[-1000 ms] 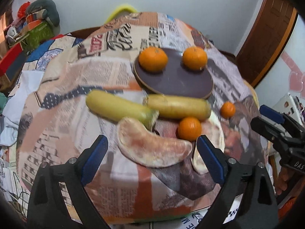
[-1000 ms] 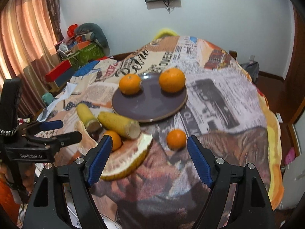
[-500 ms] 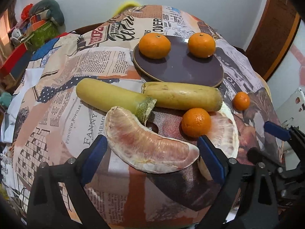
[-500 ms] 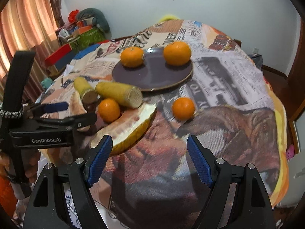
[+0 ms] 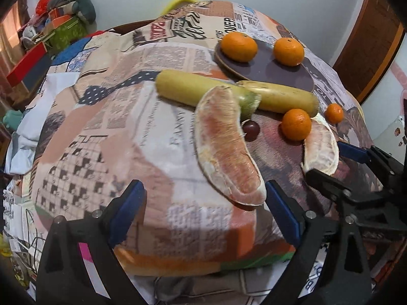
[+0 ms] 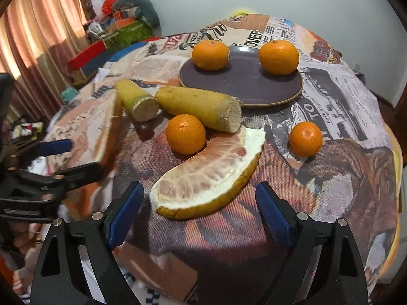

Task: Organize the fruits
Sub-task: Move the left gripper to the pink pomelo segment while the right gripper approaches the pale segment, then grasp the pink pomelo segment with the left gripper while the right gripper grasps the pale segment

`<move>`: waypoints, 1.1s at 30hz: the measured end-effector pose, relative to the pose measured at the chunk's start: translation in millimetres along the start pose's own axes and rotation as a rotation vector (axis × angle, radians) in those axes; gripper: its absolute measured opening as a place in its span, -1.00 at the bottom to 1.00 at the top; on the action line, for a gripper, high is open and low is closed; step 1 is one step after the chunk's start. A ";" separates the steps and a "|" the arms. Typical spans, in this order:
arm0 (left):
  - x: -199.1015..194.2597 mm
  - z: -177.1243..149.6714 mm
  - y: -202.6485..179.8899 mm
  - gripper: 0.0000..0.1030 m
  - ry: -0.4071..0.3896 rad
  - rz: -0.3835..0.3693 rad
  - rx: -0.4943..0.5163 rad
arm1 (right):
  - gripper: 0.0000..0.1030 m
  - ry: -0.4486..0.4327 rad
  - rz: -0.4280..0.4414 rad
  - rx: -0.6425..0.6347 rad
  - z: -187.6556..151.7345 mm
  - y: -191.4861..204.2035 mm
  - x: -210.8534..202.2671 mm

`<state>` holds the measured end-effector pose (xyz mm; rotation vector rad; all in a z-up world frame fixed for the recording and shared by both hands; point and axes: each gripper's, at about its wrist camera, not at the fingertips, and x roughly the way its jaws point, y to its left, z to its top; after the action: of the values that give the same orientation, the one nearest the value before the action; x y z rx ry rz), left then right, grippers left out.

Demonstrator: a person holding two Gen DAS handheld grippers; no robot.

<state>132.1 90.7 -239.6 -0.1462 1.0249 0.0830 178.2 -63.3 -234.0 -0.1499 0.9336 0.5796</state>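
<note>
A dark plate [image 6: 244,86] at the table's far side holds two oranges [image 6: 210,54] [image 6: 278,56]. In front of it lie two yellow cut stalks [image 6: 201,108] [image 6: 136,99], a middle orange [image 6: 186,134], a small orange [image 6: 305,138] to the right and a dark grape [image 6: 144,128]. One pomelo wedge [image 6: 208,175] lies just ahead of my open, empty right gripper [image 6: 199,211]. A second pomelo wedge [image 5: 226,147] lies just ahead of my open, empty left gripper [image 5: 203,211], its near tip beside the right finger. The right gripper also shows in the left wrist view [image 5: 335,162].
A newspaper-print cloth [image 6: 330,96] covers the round table. Boxes and bags [image 6: 119,30] are piled at the far left by the orange curtain [image 6: 38,25]. A brown door [image 5: 368,38] stands at the right. The left gripper shows at the left edge of the right wrist view [image 6: 63,157].
Both grippers have moved in close to the table and the fruit looms larger. The left view has swung so its pomelo wedge now runs lengthwise toward the fingers. No fruit has moved.
</note>
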 end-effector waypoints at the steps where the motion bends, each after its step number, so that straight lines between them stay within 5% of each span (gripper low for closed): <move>1: -1.6 -1.2 2.3 0.87 -0.003 0.004 -0.004 | 0.71 0.001 -0.022 -0.011 0.3 1.5 1.9; 16: 6.8 5.1 -3.1 0.78 0.007 -0.020 -0.004 | 0.57 0.011 -0.059 0.018 -25.1 -46.8 -28.2; 26: 21.4 21.3 -11.9 0.57 0.005 -0.058 0.004 | 0.55 -0.012 -0.005 0.037 -4.4 -40.1 -16.5; 33: 24.9 30.2 -4.0 0.30 -0.016 -0.068 -0.024 | 0.20 -0.019 -0.021 0.042 1.9 -39.0 1.7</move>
<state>171.0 91.5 -245.1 -0.2018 1.0025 0.0345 201.1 -94.5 -239.0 -0.1164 0.9244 0.5412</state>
